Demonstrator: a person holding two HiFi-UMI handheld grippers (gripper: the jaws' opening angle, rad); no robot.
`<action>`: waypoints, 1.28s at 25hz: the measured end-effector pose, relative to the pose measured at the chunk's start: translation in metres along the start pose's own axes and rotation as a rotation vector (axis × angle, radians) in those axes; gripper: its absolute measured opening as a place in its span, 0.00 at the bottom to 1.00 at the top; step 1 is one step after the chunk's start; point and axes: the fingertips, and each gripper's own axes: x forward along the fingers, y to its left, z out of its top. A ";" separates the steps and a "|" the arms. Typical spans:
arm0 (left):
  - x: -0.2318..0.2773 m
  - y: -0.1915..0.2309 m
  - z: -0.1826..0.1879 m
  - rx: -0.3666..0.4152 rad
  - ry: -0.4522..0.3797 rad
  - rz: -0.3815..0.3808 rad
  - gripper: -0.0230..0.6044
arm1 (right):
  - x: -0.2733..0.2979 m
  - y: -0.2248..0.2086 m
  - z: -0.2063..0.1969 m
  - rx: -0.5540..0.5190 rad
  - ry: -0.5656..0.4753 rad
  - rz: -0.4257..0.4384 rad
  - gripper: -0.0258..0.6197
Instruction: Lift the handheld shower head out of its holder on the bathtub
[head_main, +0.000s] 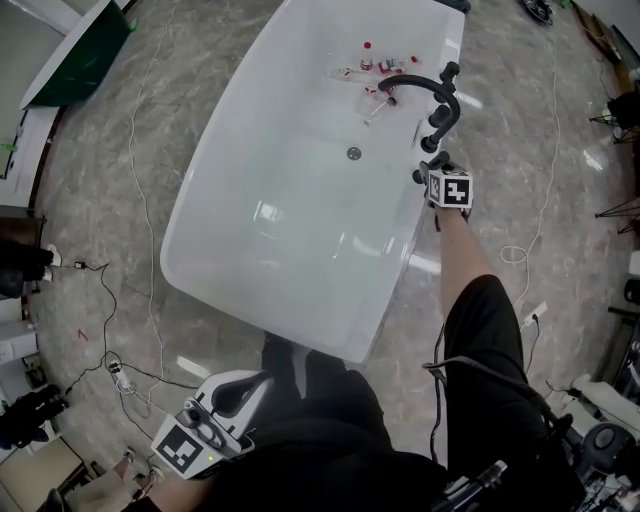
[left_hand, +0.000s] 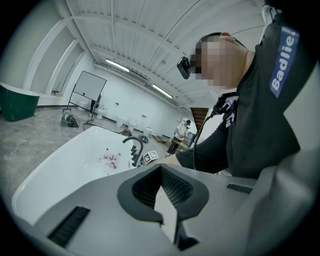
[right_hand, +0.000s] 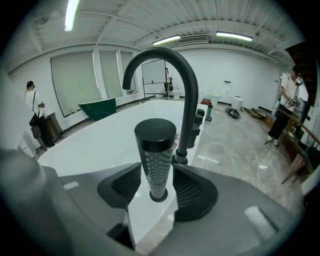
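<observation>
The handheld shower head (right_hand: 156, 150), a black cylinder with a nubbed face, stands upright in its holder on the white bathtub's rim (right_hand: 145, 220). My right gripper (right_hand: 156, 165) is open around it, one pad on either side; a narrow gap shows on the left, and the right pad is very close. In the head view, the right gripper (head_main: 428, 172) is at the tub's right rim (head_main: 405, 270), just below the black arched faucet (head_main: 435, 95). My left gripper (head_main: 255, 382) hangs low by my body, shut and holding nothing, its pads (left_hand: 150, 187) meeting at the tips.
Several small bottles (head_main: 375, 65) lie in the tub near the faucet spout. Cables (head_main: 130, 200) trail over the marble floor on both sides. A green tub (head_main: 80, 55) stands far left. A person (right_hand: 34, 107) stands at the far wall. The faucet (right_hand: 185, 90) rises just behind the shower head.
</observation>
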 end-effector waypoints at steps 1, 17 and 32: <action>0.001 0.000 -0.002 -0.003 0.005 0.002 0.03 | 0.003 -0.001 0.000 -0.007 0.004 0.003 0.30; 0.004 -0.024 0.019 0.025 0.010 -0.118 0.03 | -0.064 0.021 -0.026 0.008 0.025 -0.048 0.25; -0.048 -0.050 0.059 0.092 -0.081 -0.296 0.03 | -0.193 0.058 -0.010 0.076 -0.085 -0.113 0.24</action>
